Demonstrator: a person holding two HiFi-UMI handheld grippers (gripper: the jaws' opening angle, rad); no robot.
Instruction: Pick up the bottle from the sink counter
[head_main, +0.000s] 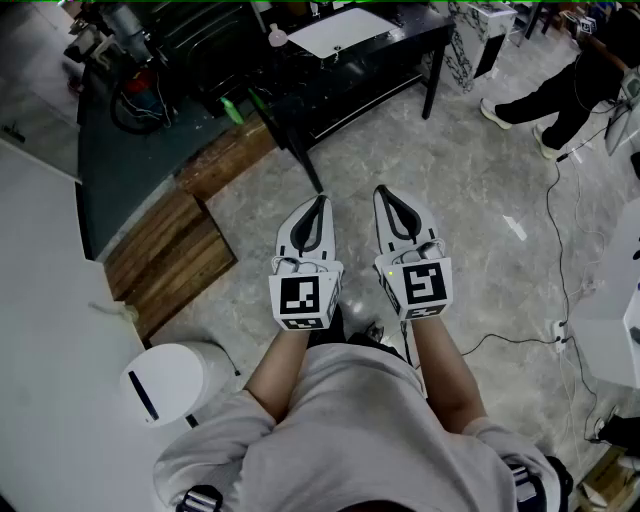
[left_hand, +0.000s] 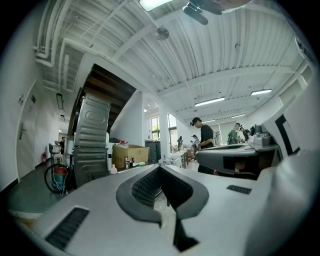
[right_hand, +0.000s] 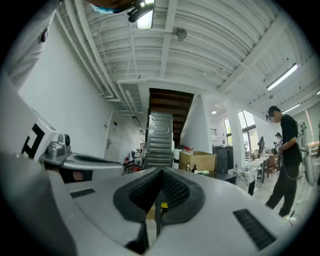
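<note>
Over the grey floor (head_main: 480, 180), the left gripper (head_main: 318, 203) and right gripper (head_main: 390, 193) are held level, both clenched on nothing. A bottle (head_main: 277, 36) is seen far ahead on a dark table (head_main: 412, 40); no sink counter is recognised. The approach is judged not yet begun, and walking closer and parting one gripper's jaws is called for.

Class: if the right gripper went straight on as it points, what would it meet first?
The right gripper has open floor ahead, then probably the black table; depth is unclear.

The right gripper (right_hand: 161, 174) fills the lower frame, jaws pressed together. A cardboard box (right_hand: 198, 162) sits just right of centre; a person (right_hand: 283, 155) stands at the far right.
</note>
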